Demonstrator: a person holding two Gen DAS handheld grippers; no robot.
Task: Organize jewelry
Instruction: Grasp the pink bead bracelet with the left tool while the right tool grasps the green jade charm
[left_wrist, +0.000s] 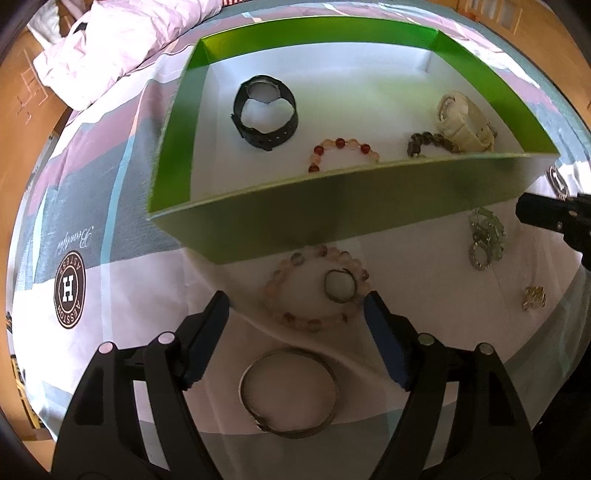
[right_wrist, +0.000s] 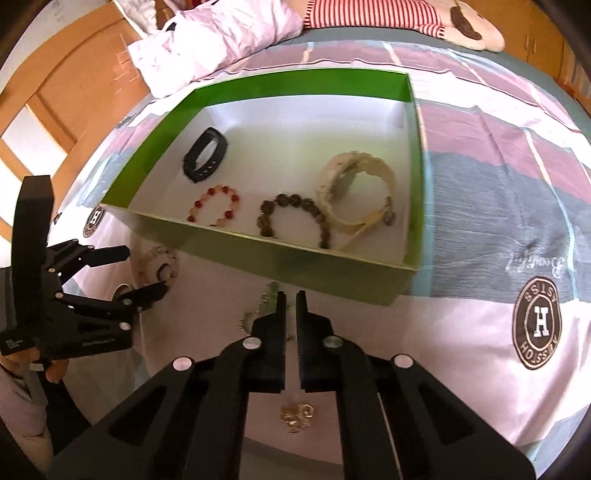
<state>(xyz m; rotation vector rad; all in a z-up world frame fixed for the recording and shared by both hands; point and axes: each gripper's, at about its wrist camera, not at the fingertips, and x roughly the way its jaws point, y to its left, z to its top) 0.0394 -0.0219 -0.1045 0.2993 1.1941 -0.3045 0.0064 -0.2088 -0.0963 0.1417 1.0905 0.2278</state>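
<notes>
The green box (left_wrist: 258, 229) (right_wrist: 295, 266) holds a black watch (left_wrist: 264, 112), a red-bead bracelet (left_wrist: 343, 149), a dark-bead bracelet (right_wrist: 291, 218) and a cream watch (right_wrist: 356, 192). In front of the box lies a pale pink bead bracelet (left_wrist: 280, 314) (right_wrist: 147, 260) with a pale-stone ring (left_wrist: 340, 286) inside it. My left gripper (left_wrist: 295, 301) (right_wrist: 146, 271) is open just above it, one finger on each side. My right gripper (right_wrist: 291, 295) is shut with nothing seen between its fingers. A green bead bracelet (left_wrist: 485, 236) (right_wrist: 272, 287) lies partly hidden behind its left fingertip.
A metal bangle (left_wrist: 288, 393) lies under my left gripper, and a gold chain (left_wrist: 533, 297) (right_wrist: 297, 413) under my right one. Everything rests on a striped bedsheet (right_wrist: 480, 184). A crumpled pink quilt (right_wrist: 221, 33) and a plush toy (right_wrist: 406, 14) lie beyond the box.
</notes>
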